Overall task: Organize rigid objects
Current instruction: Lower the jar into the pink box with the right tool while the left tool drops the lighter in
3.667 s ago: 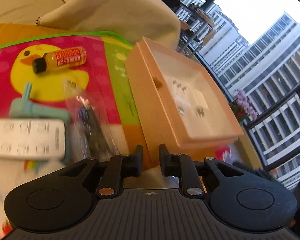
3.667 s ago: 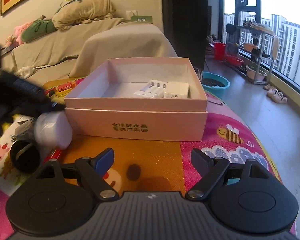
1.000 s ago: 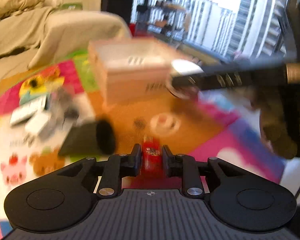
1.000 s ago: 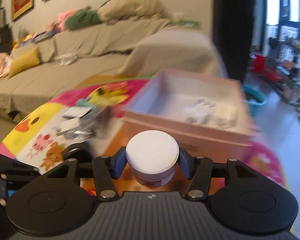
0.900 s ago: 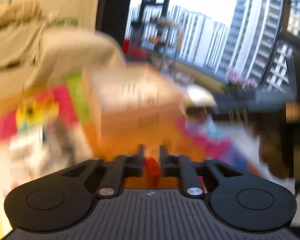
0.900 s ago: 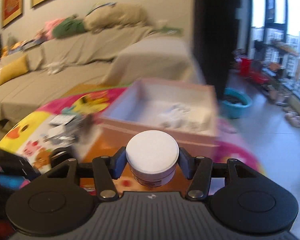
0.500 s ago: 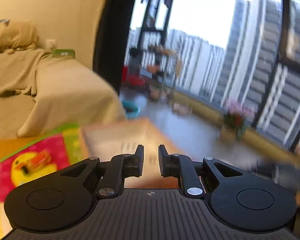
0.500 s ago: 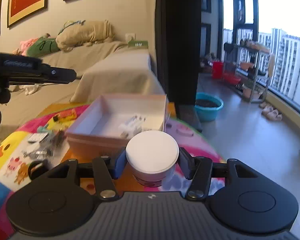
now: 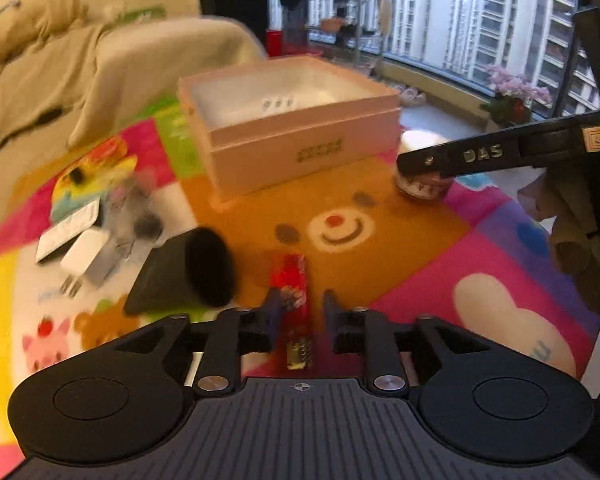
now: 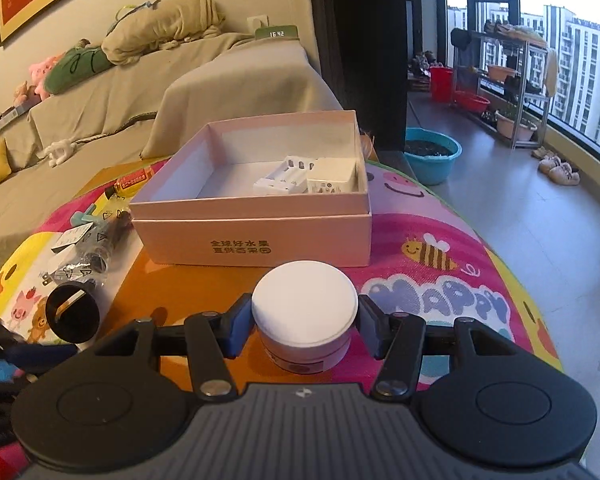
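Note:
A pink open box (image 10: 252,240) stands on the colourful mat and holds a white battery charger (image 10: 288,178) and a white adapter (image 10: 332,180). My right gripper (image 10: 305,324) is shut on a white-lidded jar (image 10: 305,308), low over the mat just in front of the box. The left wrist view shows that jar (image 9: 420,188) right of the box (image 9: 300,136). My left gripper (image 9: 302,308) hangs over a red packet (image 9: 290,280) lying on the mat. Its jaws are opening, the packet lies between them, and the pads do not press on it.
A black tube (image 9: 196,268) lies left of the red packet, with a white plug (image 9: 88,256) and a flat white remote (image 9: 68,232) beyond it. An orange bottle (image 10: 132,180) lies left of the box. A sofa (image 10: 100,112) stands behind, and the mat's edge (image 10: 512,280) drops off right.
The left gripper, shut on the red packet a second ago, swung up and came back down; the packet now lies on the mat between parted jaws. The right gripper sank with the jar.

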`<move>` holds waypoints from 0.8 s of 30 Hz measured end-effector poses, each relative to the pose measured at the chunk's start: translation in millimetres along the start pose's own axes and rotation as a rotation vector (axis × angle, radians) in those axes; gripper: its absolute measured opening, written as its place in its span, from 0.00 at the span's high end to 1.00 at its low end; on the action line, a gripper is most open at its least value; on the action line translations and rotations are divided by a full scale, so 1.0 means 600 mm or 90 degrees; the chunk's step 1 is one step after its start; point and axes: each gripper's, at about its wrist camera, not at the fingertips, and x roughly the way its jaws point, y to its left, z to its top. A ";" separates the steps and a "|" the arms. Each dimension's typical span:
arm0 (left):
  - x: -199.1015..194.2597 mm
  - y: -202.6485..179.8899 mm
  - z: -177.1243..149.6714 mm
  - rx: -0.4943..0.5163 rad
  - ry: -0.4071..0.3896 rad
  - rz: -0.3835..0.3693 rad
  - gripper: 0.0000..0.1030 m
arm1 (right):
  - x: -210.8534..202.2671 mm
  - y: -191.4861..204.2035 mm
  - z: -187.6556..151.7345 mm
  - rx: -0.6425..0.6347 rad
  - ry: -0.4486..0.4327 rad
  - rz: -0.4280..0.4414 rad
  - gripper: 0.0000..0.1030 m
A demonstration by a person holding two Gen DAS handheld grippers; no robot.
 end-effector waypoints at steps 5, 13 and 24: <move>0.005 -0.010 0.001 -0.019 -0.001 -0.044 0.36 | 0.002 -0.013 -0.007 0.015 0.014 -0.010 0.47; 0.016 0.009 -0.007 -0.054 0.013 0.016 0.40 | 0.002 -0.010 -0.009 0.002 0.011 -0.011 0.47; -0.001 -0.007 -0.002 0.016 -0.032 -0.037 0.75 | -0.022 -0.003 -0.003 -0.032 -0.017 -0.014 0.47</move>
